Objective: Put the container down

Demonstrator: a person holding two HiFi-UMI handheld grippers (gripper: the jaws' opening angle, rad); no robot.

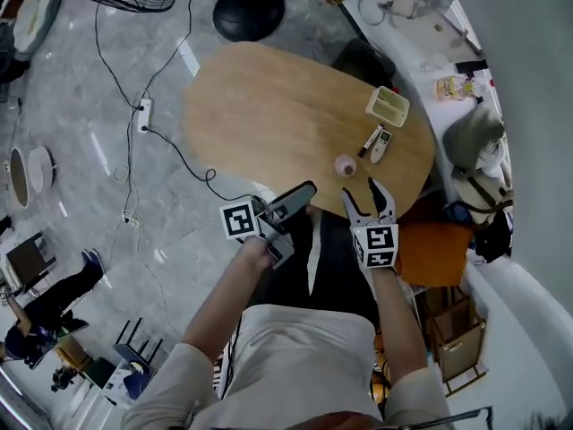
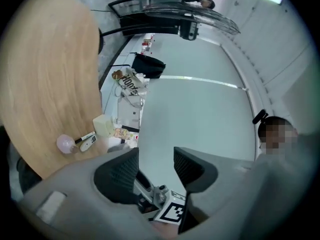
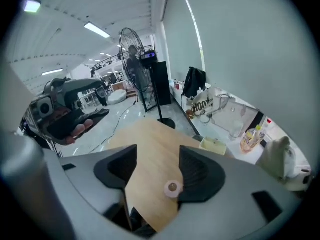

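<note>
A cream open-top container stands on the oval wooden table near its far right edge, and it also shows in the left gripper view and the right gripper view. A small pink round thing sits closer to me, with a remote and a pen beside it. My left gripper hovers off the table's near edge, turned sideways, jaws apart and empty. My right gripper is held just short of the pink thing, also open and empty.
A fan's black base stands on the marble floor beyond the table. A power strip with cables lies at the left. A white counter with bottles and a bag runs along the right wall. An orange seat is at my right.
</note>
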